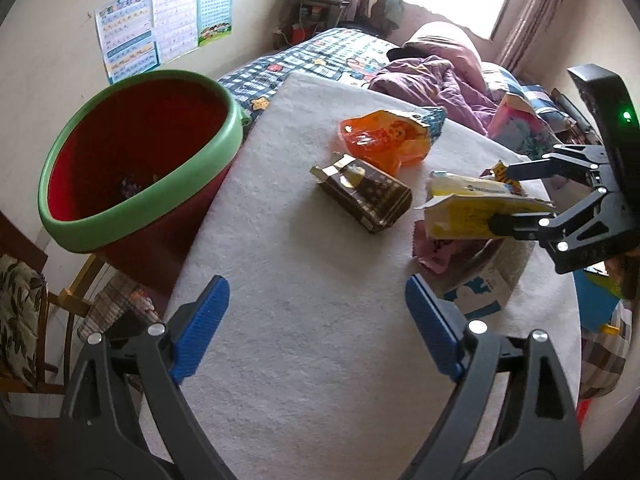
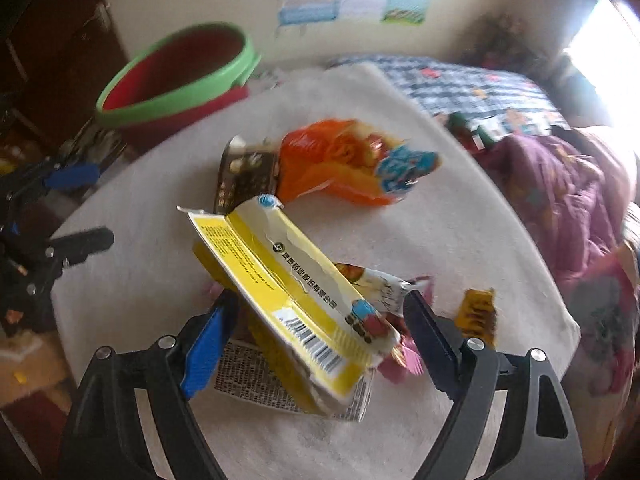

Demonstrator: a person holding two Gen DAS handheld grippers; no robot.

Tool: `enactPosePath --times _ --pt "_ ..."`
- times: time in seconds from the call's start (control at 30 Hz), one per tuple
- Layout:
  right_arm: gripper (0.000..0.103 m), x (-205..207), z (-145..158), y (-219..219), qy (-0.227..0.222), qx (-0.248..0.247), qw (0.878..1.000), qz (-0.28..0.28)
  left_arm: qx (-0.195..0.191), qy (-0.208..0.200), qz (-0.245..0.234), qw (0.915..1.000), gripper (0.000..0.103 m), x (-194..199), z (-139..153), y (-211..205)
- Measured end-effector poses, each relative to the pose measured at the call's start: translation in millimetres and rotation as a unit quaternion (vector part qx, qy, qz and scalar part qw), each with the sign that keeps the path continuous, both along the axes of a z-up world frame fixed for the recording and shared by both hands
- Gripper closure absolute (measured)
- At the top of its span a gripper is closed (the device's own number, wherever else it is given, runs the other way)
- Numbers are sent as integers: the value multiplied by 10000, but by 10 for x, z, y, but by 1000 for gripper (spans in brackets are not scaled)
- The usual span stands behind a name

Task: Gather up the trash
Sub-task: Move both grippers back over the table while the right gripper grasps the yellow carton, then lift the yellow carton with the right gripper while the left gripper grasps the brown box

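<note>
Trash lies on a white padded table [image 1: 320, 380]: an orange wrapper [image 1: 384, 140] [image 2: 340, 168], a dark brown carton [image 1: 368, 196] [image 2: 244, 176] and a torn yellow carton [image 1: 472, 216] [image 2: 288, 292]. The yellow carton rests on pink wrappers [image 1: 440, 252] and a white and blue box [image 1: 480, 288]. My right gripper [image 2: 320, 300] [image 1: 508, 196] points down over this pile, open, with the yellow carton loose between its jaws. My left gripper [image 1: 316, 300] [image 2: 80, 208] is open and empty above bare table. A red bin with a green rim [image 1: 140, 208] [image 2: 176, 96] stands at the table's left edge.
A small yellow-brown wrapper [image 2: 476, 312] lies right of the pile. Behind the table is a bed with a purple blanket [image 1: 432, 76] [image 2: 560, 184]. A wooden chair with a leafy cushion [image 1: 20, 312] stands low on the left. Posters [image 1: 164, 24] hang on the wall.
</note>
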State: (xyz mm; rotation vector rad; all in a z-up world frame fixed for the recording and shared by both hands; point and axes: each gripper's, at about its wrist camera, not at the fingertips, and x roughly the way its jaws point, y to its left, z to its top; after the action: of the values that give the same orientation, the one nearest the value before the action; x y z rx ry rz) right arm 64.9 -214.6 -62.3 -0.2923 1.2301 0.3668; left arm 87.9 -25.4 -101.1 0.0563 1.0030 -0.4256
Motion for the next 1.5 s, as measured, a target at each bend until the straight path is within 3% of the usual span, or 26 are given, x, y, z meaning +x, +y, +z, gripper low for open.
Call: enactPosePath --times 0.1,0.23,0.33,0.47,0.6,0.7,0.87,0.97,1.07,1.2,1.3,1.43,1.5 --pt "24 55 -50 9 298 7 9993 223 17 51 25 10000 16 29 -25 2" --pt "43 4 -15 68 333 11 9988 363 70 63 14 10000 16 73 -48 -6" --pt "51 -53 119 65 70 245 9994 242 49 80 73 9999 16 123 -58 -12" --pt "52 -248 417 -81 -477 820 9951 -274 -26 35 130 9999 16 256 -28 -85" --pt "52 -672 613 -291 -1110 1313 9779 -1188 -156 47 262 9995 16 436 -22 -200" --pt "52 -1061 523 -367 -1410 1194 9632 -1952 -260 202 517 9981 12 604 -100 -285" --pt "52 -1592 312 -412 -1425 1271 9377 -2903 -156 318 671 9971 12 818 -238 -501" --pt "52 -1780 323 -433 -1546 1201 9263 -3220 -47 391 636 9972 12 863 -309 -637" --pt "52 -1877 308 -480 -1498 1446 9162 -3424 84 405 600 9973 12 869 -367 -743" --pt "52 -1900 294 -523 -1459 1523 9135 -3480 255 482 582 9968 12 880 -455 -821" --pt "52 -1956 308 -491 -1488 1580 9130 -3454 288 361 633 9969 19 848 -466 -820" --pt "52 -1975 268 -442 -1451 1645 9156 -3371 238 315 554 9977 43 777 -406 -852" --pt "52 -1970 234 -450 -1434 1688 9163 -3336 202 300 495 9981 48 720 -360 -816"
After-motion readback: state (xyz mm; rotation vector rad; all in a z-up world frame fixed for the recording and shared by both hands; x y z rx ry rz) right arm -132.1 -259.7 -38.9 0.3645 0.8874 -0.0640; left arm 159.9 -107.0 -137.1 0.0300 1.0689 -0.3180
